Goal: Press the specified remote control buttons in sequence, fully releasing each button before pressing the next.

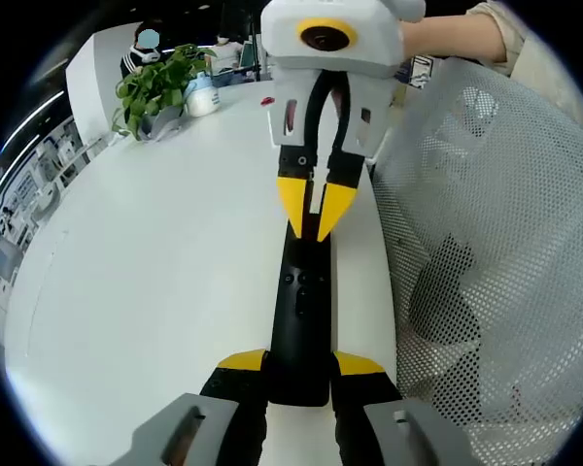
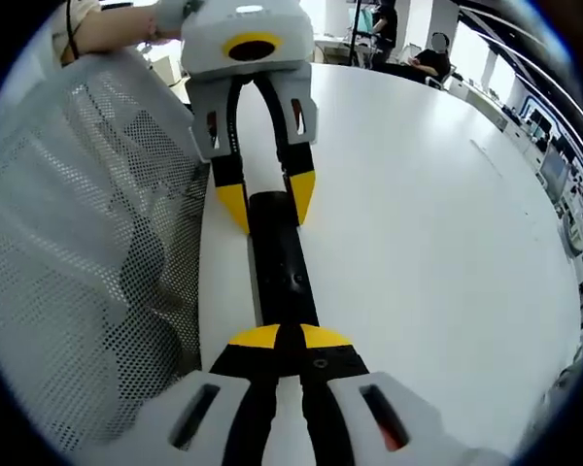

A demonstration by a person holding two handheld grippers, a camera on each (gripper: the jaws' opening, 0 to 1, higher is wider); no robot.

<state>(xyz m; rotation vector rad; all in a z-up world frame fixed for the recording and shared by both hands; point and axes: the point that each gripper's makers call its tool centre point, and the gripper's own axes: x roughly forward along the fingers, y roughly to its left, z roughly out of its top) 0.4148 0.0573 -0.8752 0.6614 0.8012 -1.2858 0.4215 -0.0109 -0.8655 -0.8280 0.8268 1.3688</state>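
White table (image 1: 146,291) carries the black remote (image 1: 301,320), lying near its edge by a mesh chair (image 1: 496,243); left gripper (image 1: 301,374) clamps one end to steady it, while right gripper (image 2: 280,342), jaws closed, bears on buttons

remote control (image 1: 301,320): 1 | tools: 2 (left tool (image 1: 301,364), right tool (image 2: 279,337)) | potted plant (image 1: 155,89): 1 | table (image 1: 155,282): 1

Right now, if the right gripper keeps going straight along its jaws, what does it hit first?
The right gripper has shut jaws over the black remote. Straight on, it would likely slide along the remote into the left gripper clamping its far end, though depth is unclear.
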